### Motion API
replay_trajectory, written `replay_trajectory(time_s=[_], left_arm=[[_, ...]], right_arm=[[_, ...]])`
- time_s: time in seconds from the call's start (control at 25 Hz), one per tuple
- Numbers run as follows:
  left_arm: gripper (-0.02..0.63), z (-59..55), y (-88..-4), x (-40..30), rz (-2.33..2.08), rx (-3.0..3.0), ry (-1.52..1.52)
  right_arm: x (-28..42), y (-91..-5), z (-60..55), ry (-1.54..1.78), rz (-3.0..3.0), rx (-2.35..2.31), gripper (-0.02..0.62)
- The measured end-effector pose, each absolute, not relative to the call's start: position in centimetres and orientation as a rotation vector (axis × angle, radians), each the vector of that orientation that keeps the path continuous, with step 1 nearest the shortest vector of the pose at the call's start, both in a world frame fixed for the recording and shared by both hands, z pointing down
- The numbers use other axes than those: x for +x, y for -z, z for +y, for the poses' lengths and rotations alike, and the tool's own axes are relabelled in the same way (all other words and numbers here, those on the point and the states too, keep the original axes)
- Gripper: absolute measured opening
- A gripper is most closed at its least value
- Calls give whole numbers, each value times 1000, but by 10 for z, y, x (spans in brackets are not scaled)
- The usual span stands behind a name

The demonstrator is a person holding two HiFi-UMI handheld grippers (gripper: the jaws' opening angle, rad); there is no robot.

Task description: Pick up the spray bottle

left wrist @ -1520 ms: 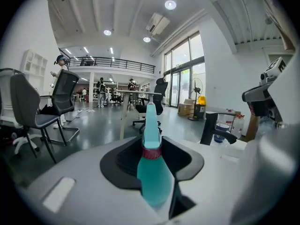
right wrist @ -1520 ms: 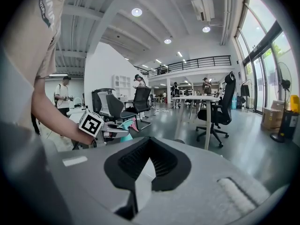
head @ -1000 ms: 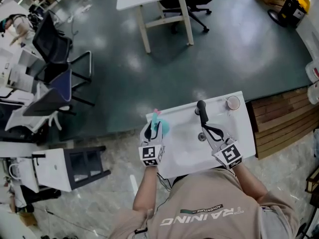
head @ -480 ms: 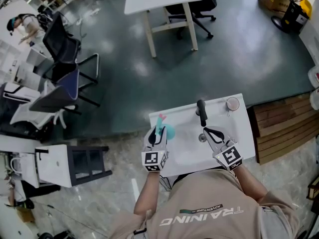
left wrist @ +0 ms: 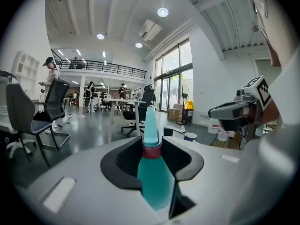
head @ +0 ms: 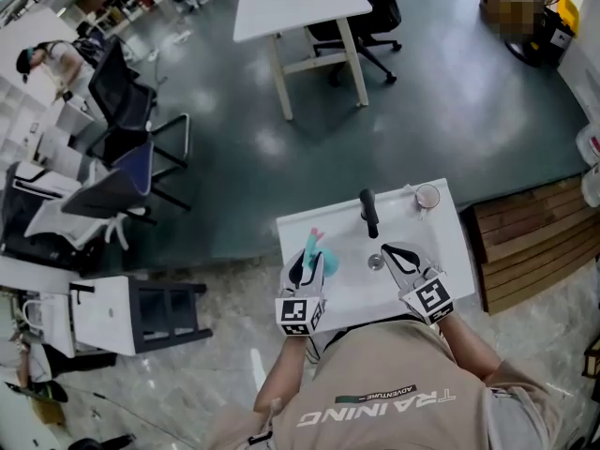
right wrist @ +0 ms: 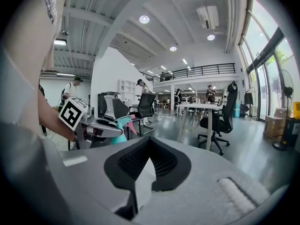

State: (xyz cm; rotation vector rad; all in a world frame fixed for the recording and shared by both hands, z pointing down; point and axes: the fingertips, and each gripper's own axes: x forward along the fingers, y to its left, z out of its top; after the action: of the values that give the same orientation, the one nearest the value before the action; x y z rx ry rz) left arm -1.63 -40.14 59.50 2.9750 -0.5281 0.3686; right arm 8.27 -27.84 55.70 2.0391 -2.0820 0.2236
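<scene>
The left gripper (head: 307, 266) is clamped on the teal bottle (left wrist: 152, 172), both pads squeezing its body below the red collar, nozzle pointing forward. Against a second ago, the bottle has come in from the sink's (head: 450, 242) left rim towards its middle and closer to the person, and it looks lifted clear of the basin, so the pick-up reads as essentially done. The right gripper (head: 390, 251) has its jaws together with nothing between them. It hangs near the drain, just this side of the faucet (head: 368, 212), barely shifted from its earlier spot.
</scene>
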Motion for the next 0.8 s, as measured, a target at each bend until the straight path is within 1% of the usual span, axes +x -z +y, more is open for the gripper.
replay_trajectory(time_s=[0.36,0.52,0.8], left_arm=[[147,-376,-574,-2,-505,3001,-370],[146,-372,-558,5,-496,2975,-320],[146,-371,-529,13,-496,3017,-309]], right_arm=[[96,-551,-257,-213,-2059,2105,3],[102,-547,-251,-197,-2054,2116,3],[116,-526,-253,-135,-2065,2149,3]])
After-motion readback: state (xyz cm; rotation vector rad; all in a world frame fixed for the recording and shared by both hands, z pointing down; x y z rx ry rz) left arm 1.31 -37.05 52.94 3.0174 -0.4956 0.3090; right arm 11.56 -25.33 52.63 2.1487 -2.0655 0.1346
